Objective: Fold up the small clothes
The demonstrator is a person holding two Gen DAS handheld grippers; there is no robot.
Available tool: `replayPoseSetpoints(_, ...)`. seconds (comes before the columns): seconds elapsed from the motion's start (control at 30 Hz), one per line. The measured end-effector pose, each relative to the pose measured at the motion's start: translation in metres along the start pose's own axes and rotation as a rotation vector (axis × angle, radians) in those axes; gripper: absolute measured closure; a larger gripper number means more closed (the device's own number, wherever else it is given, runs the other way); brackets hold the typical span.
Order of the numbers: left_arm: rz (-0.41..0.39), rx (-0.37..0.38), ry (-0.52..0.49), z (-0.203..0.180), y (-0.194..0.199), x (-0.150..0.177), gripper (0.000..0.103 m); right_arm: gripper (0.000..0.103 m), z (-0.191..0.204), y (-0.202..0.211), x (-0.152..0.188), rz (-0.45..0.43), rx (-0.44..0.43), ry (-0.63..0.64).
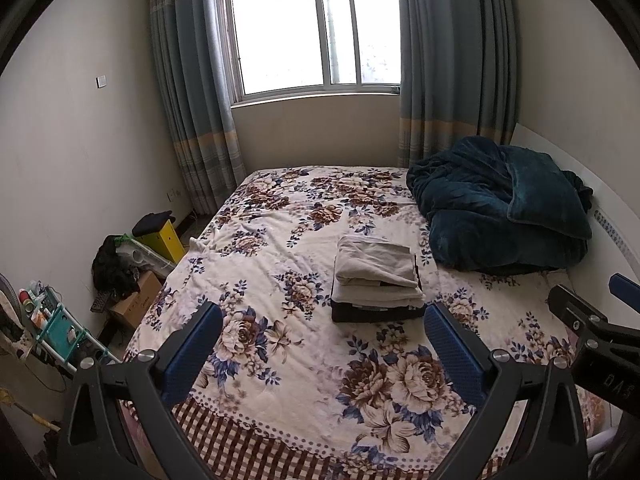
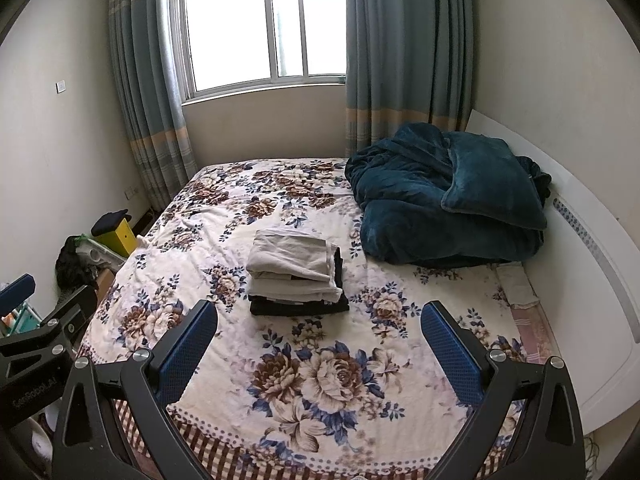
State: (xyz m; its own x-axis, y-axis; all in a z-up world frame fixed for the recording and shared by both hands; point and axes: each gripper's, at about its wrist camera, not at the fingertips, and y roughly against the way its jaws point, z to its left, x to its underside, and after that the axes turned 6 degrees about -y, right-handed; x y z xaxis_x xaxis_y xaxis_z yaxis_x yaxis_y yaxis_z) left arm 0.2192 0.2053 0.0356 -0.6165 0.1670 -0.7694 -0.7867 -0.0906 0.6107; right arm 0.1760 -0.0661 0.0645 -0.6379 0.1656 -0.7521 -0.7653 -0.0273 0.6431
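While both tools hang above the near edge of the bed, the left gripper has its blue-padded fingers spread wide with nothing between them, and the right gripper is likewise released and empty. In the left wrist view, part of the right tool shows at the right border; in the right wrist view, part of the left tool shows at the left border. Below them lies the floral bedspread, with a brown checked border at the near edge. Farther in, near mid-bed, sits the stack of folded clothes: pale beige pieces on top, a black piece at the bottom, apart from both grippers. Beyond and to the right, a crumpled dark teal blanket rests against the white headboard. On the floor left of the bed are a cardboard box and a yellow box. Farthest back, blue-grey curtains flank a bright window.
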Motion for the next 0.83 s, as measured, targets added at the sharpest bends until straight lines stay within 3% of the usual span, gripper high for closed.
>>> replayPoseSetpoints(0.83,-0.017,0.004,0.017,-0.0019,0.0048,-0.0032,0.0,0.0,-0.0018,0.0034,-0.0006,0.0,-0.003,0.001)
